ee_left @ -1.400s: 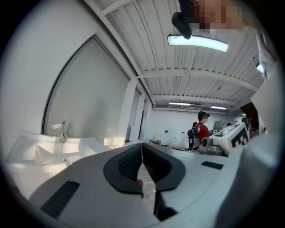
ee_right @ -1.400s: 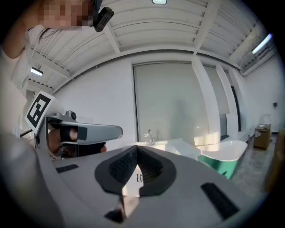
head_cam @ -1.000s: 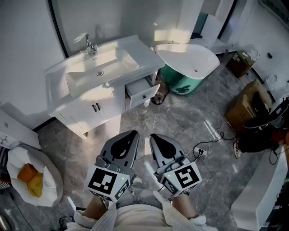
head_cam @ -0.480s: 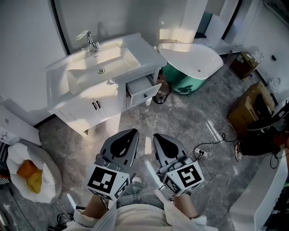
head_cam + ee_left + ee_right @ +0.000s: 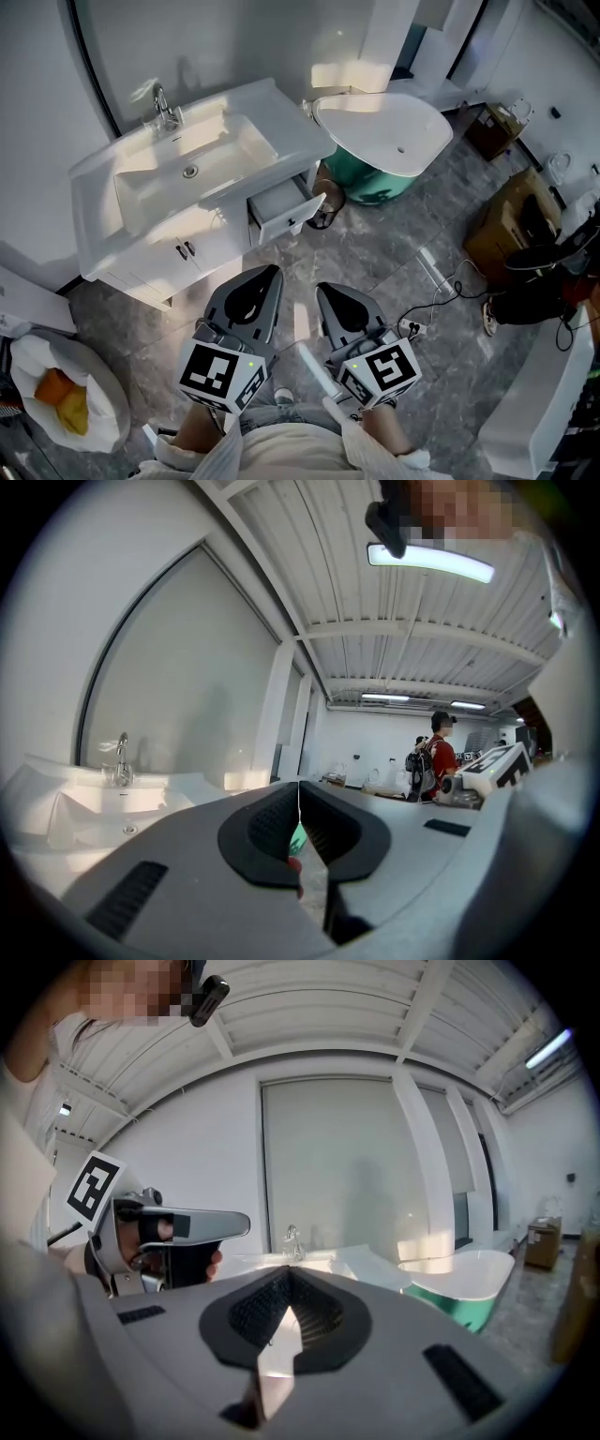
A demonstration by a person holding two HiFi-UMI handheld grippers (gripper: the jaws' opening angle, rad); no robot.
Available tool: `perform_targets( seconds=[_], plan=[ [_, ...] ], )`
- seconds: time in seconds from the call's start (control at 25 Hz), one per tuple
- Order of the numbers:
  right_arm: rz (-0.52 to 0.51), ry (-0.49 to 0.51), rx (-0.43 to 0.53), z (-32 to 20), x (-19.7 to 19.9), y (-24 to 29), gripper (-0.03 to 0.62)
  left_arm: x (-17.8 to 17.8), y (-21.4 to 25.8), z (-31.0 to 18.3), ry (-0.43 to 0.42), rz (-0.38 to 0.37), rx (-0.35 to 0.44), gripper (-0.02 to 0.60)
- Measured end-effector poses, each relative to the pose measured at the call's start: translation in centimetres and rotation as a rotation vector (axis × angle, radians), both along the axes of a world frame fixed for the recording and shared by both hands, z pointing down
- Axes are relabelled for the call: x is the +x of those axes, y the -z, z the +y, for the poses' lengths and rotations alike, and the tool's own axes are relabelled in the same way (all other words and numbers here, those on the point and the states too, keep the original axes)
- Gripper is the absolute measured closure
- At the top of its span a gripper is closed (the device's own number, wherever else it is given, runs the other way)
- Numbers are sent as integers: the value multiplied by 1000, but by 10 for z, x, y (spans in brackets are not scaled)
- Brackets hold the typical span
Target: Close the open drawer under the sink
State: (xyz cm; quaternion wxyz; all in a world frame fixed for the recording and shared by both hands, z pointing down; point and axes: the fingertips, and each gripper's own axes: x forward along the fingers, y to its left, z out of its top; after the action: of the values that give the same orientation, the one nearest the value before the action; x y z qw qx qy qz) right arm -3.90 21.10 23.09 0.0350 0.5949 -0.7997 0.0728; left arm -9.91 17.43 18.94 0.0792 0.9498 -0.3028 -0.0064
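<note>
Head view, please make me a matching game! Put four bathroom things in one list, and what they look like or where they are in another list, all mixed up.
Things:
1. drawer
2. bathtub
3. faucet
4. white bag

Clues:
A. white inside, green outside
B. at the lower left, with something orange inside
C. pulled open
D. stands behind the bowl of the sink

Pairs: 1-C, 2-A, 3-D, 4-B
</note>
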Motion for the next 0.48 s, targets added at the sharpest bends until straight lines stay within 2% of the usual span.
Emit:
perform_targets(
  seconds=[0.48],
  plan=[
    [-1,-93,-11,-124,20,3,585,14,7,-126,-72,-15,9,565]
  ],
)
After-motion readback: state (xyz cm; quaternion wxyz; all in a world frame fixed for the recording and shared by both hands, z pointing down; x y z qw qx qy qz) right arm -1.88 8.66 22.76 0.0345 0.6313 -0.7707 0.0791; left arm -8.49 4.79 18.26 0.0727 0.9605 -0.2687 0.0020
